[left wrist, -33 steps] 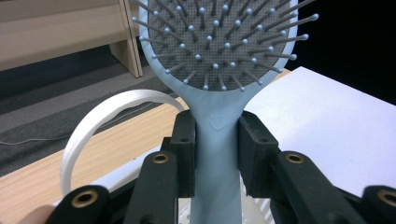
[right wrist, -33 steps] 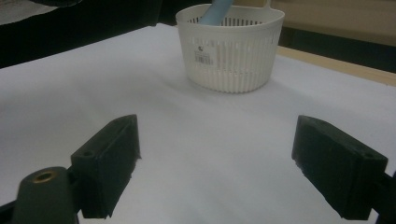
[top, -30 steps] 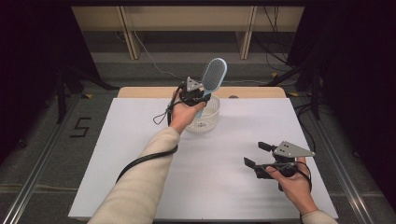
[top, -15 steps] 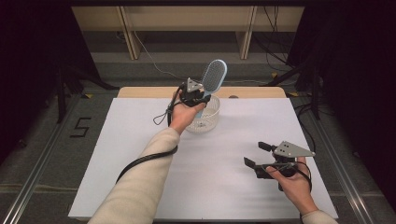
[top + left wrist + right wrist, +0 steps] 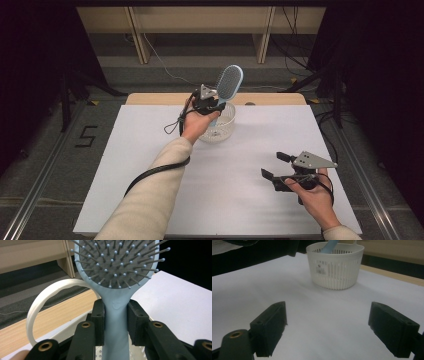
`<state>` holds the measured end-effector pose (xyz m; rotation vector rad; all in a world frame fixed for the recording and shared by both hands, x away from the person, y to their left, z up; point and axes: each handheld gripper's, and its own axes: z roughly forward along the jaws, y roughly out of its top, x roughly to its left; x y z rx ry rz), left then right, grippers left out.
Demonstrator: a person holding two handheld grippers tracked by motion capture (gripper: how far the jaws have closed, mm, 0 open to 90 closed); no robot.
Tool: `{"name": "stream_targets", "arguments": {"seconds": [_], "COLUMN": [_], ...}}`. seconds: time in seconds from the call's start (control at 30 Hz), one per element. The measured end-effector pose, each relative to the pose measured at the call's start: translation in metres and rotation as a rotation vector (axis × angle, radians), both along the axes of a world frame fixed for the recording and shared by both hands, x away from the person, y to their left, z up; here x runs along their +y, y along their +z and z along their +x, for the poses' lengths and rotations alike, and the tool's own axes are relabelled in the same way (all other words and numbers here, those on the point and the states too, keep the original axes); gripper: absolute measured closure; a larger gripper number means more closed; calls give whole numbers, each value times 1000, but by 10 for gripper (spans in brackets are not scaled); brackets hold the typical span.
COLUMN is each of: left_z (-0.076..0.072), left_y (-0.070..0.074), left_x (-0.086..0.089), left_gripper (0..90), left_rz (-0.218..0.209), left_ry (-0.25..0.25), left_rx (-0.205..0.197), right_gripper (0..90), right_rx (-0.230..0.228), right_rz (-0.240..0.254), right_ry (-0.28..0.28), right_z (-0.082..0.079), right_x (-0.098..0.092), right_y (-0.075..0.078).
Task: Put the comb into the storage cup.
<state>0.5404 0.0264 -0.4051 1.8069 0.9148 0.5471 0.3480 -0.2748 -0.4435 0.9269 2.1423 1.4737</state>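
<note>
A light blue hairbrush (image 5: 229, 82) stands upright with its handle reaching down into a white slotted basket (image 5: 223, 131) at the table's far middle. My left gripper (image 5: 212, 106) is shut on the brush's handle (image 5: 115, 322), just below the bristled head (image 5: 117, 262). The basket's hoop handle (image 5: 37, 308) arcs to the left in the left gripper view. My right gripper (image 5: 273, 167) hovers open over the white table at the near right, with nothing between its jaws. In the right gripper view the basket (image 5: 335, 267) stands ahead with the blue handle (image 5: 329, 247) sticking out of it.
A white sheet (image 5: 150, 150) covers the table, with a wooden edge (image 5: 150, 98) at the back. A black cable (image 5: 155, 172) trails along the left forearm. Dark floor and stands surround the table.
</note>
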Motion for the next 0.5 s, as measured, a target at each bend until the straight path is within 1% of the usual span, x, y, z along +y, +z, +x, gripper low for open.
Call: {"name": "stream_targets", "arguments": {"seconds": [0.5], "left_z": [1], "left_y": [-2], "left_x": [-1], "left_gripper": [695], "left_rz": [5], "left_ry": [-4], "left_rx": [9], "right_gripper": [158], "right_rx": [1], "right_rz": [-6], "right_ry": [2], "right_z": [0], "right_x": [0], "right_y": [0]}}
